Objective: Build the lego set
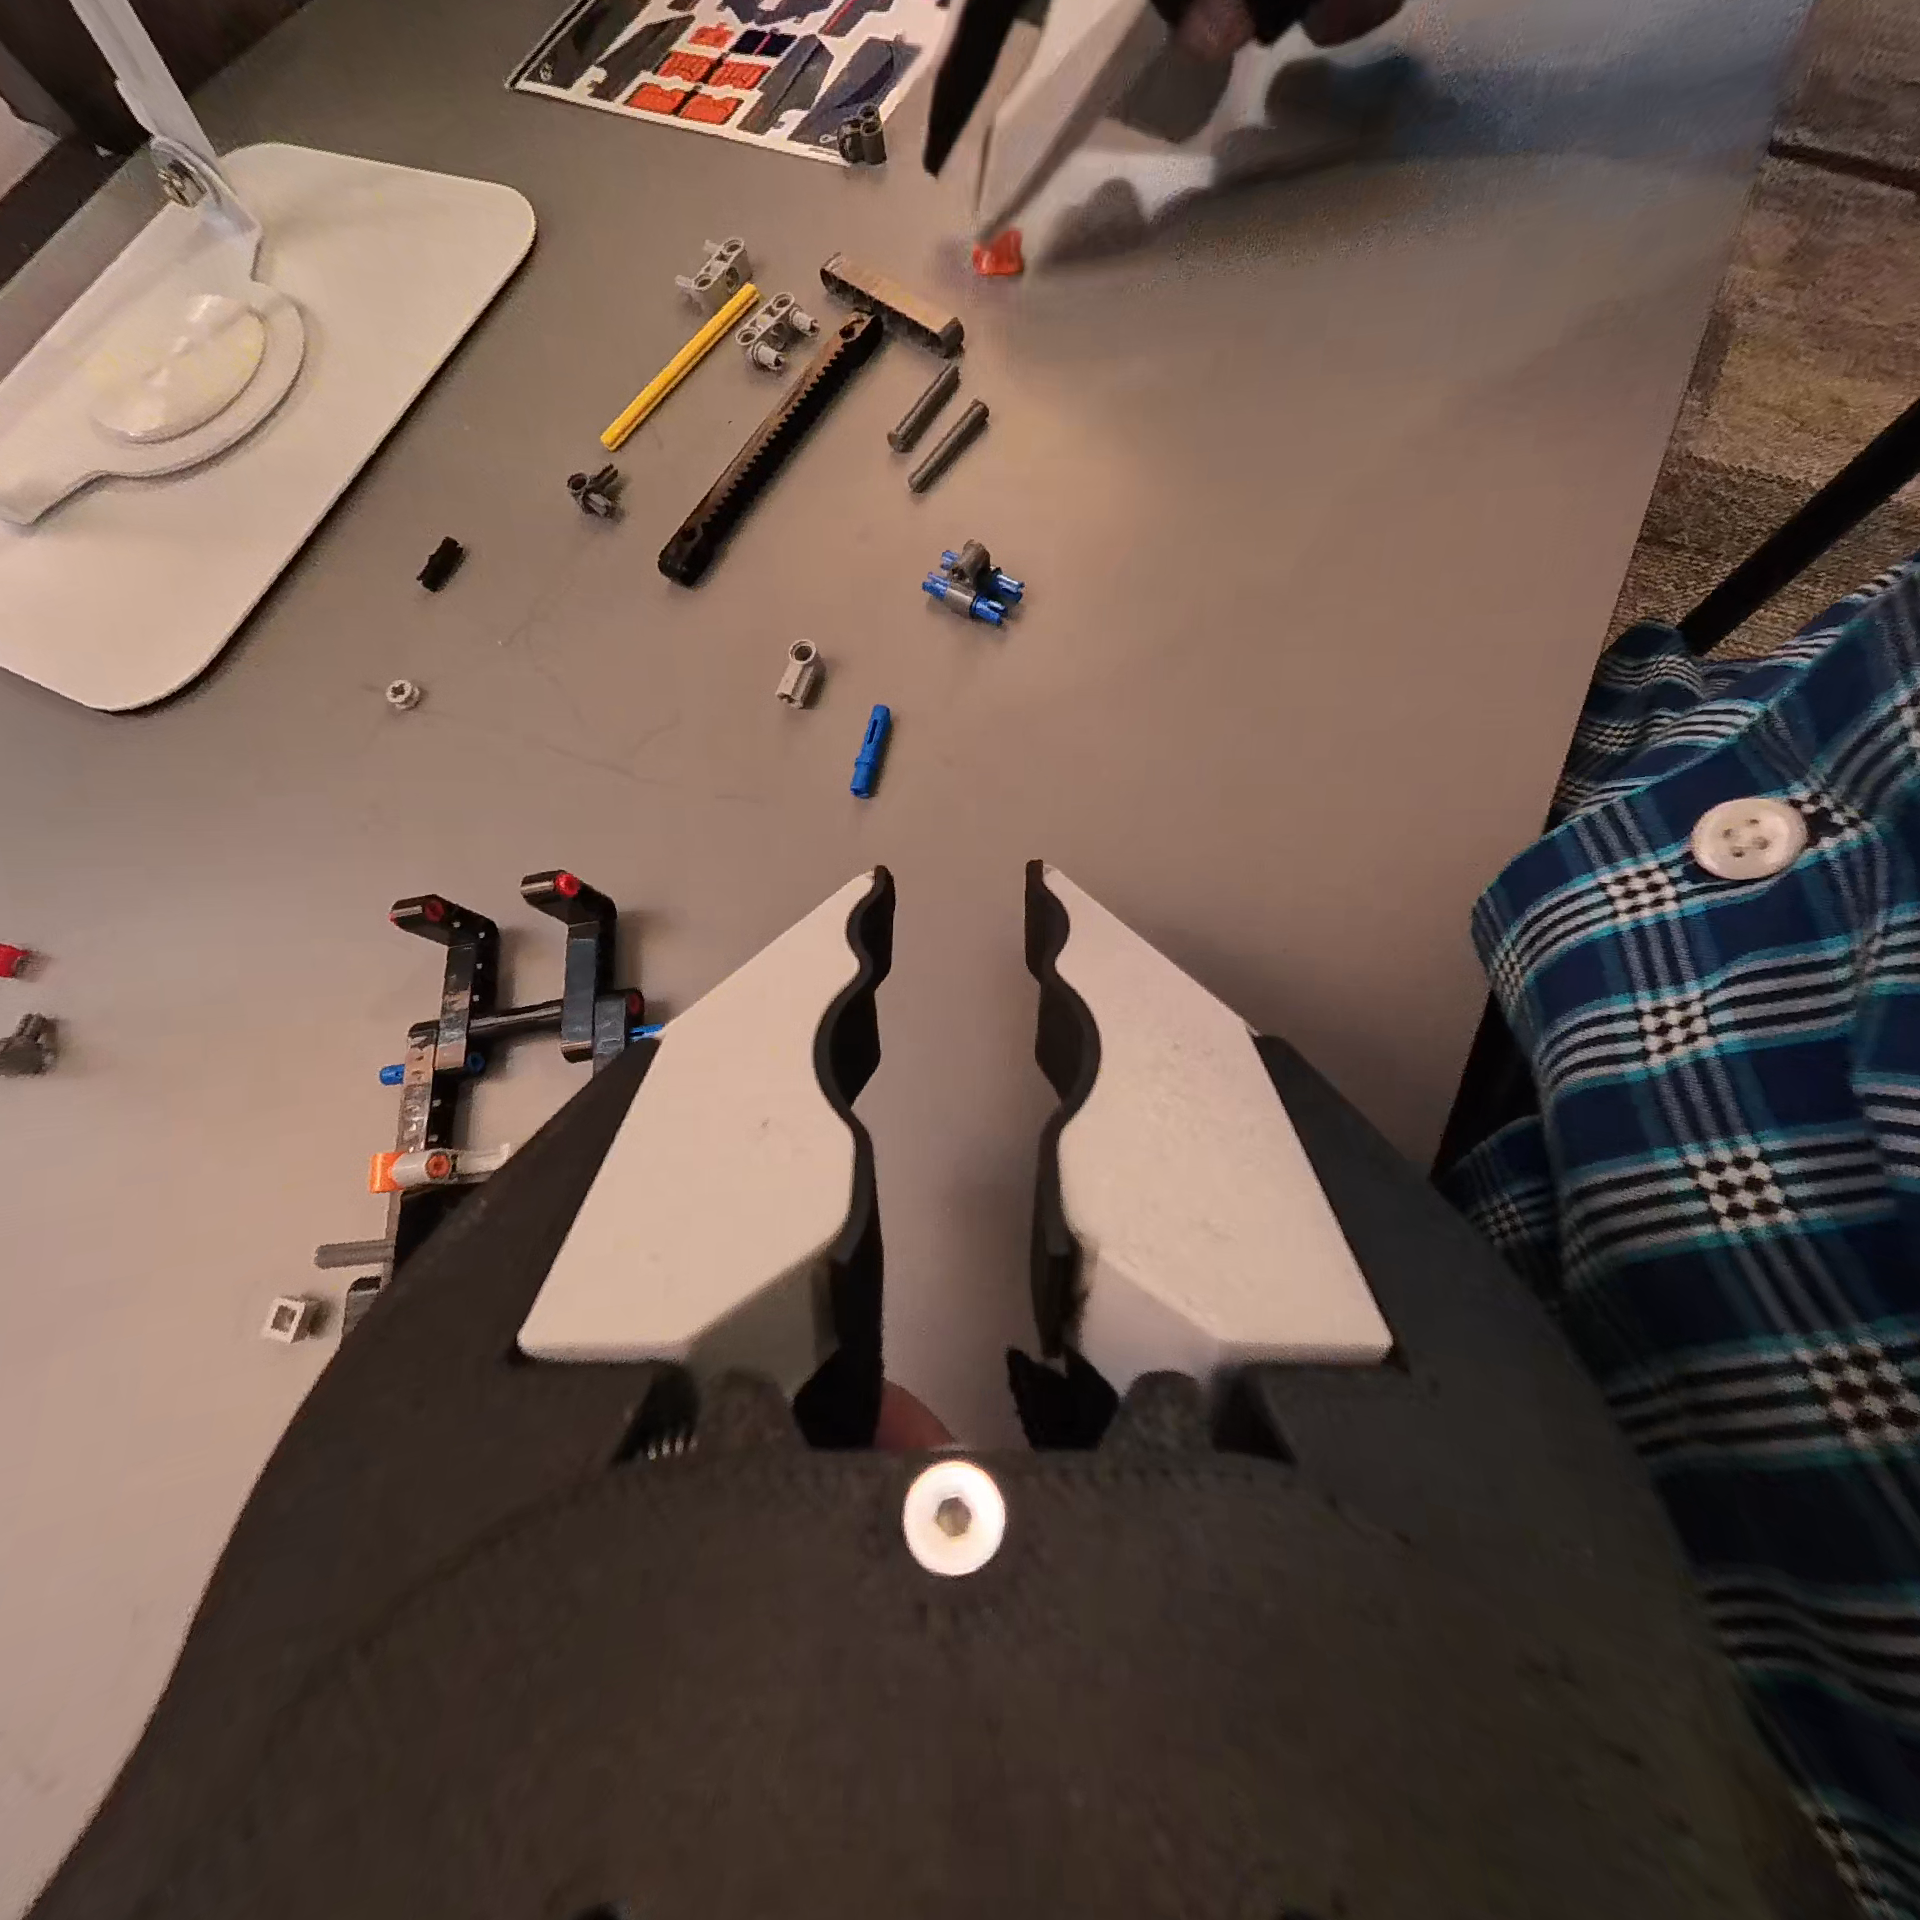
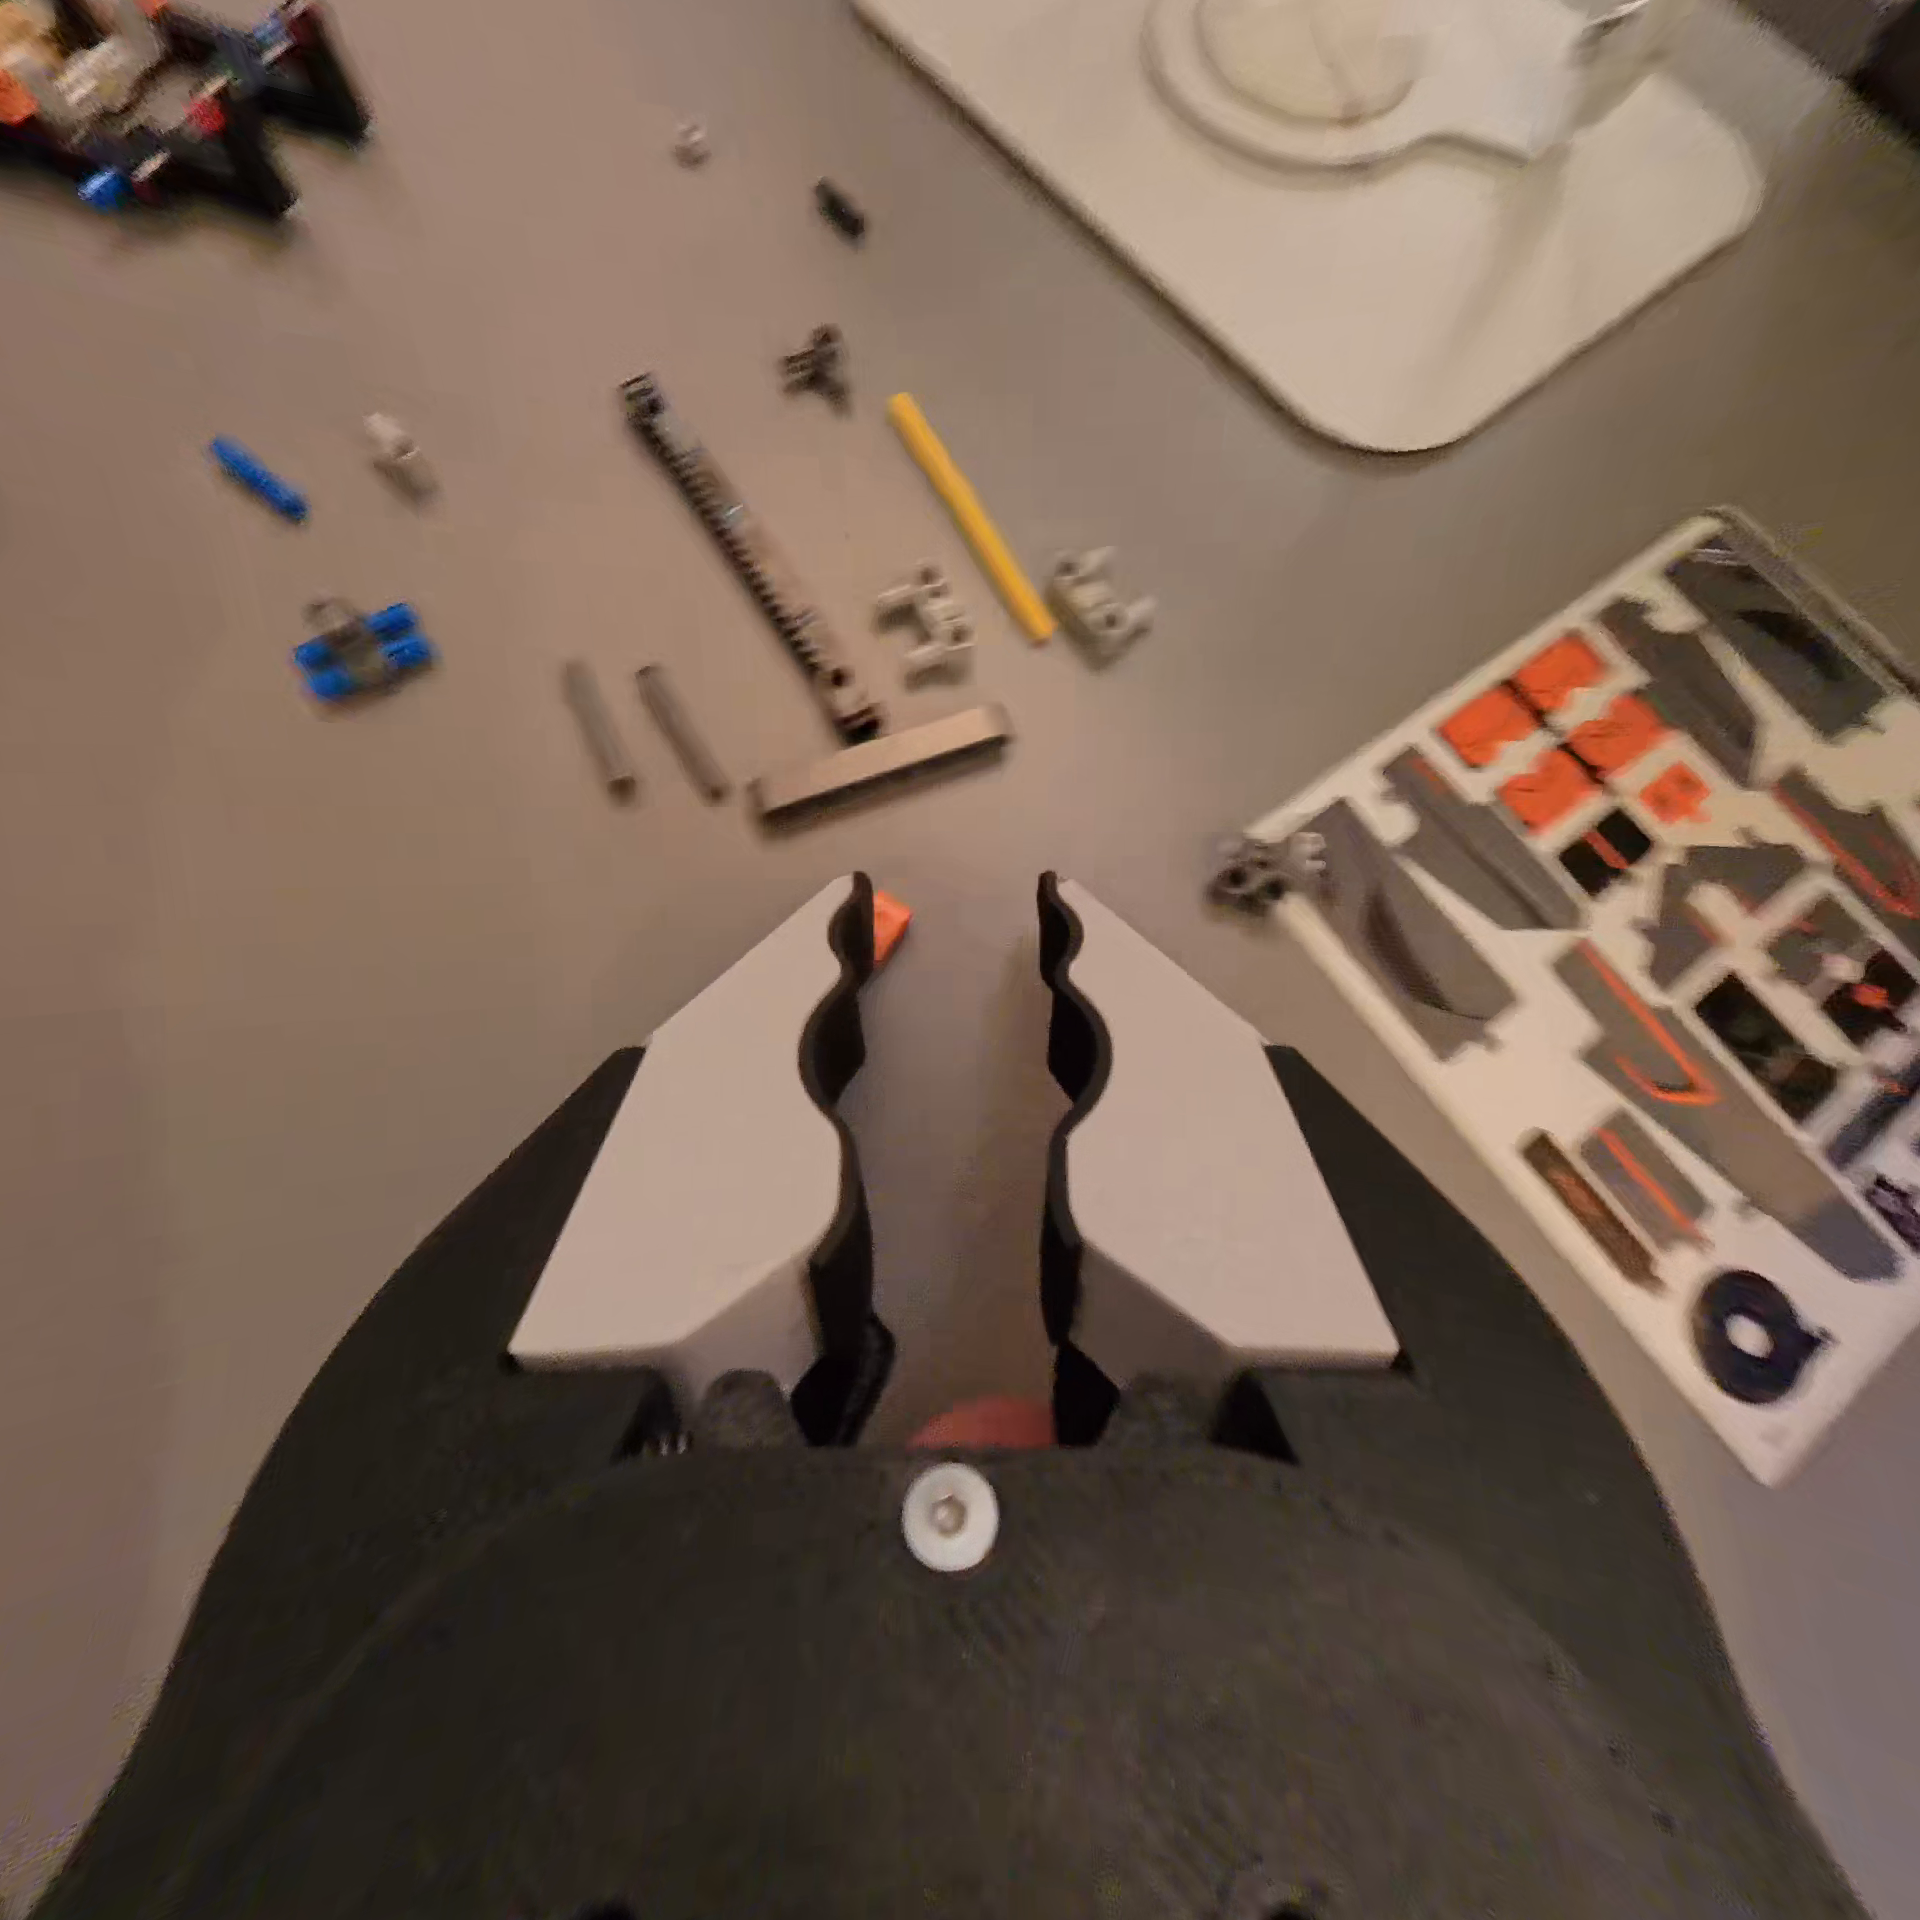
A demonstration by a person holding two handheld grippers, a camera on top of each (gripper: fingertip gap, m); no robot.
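Right gripper (image 2: pixel 948 883) jaws part-open, gap wider than the small orange piece (image 2: pixel 891 923), which sits against the inner face of its left finger (image 2: pixel 858 940); other finger is clear of it, so not clamped yet; from the left wrist view I can't tell if the tips touch the table (image 1: pixel 1247 644). Left gripper (image 1: pixel 958 873) also part-open, empty, nothing between the fingers. Step looks like a pick of that orange piece. Next move, my read: centre the piece in the gap, then close; it's small, so an off-centre squeeze could flick it away. Relative to the orange piece: grey beam (image 2: pixel 883 769) just beyond it, black toothed rack (image 2: pixel 743 551) butting the beam, two grey axles (image 2: pixel 644 727) beside that, yellow axle (image 2: pixel 971 514) further out, sticker sheet (image 2: pixel 1621 935) off to one side. Partial black assembly (image 1: pixel 499 1039) is well apart, near the left gripper.
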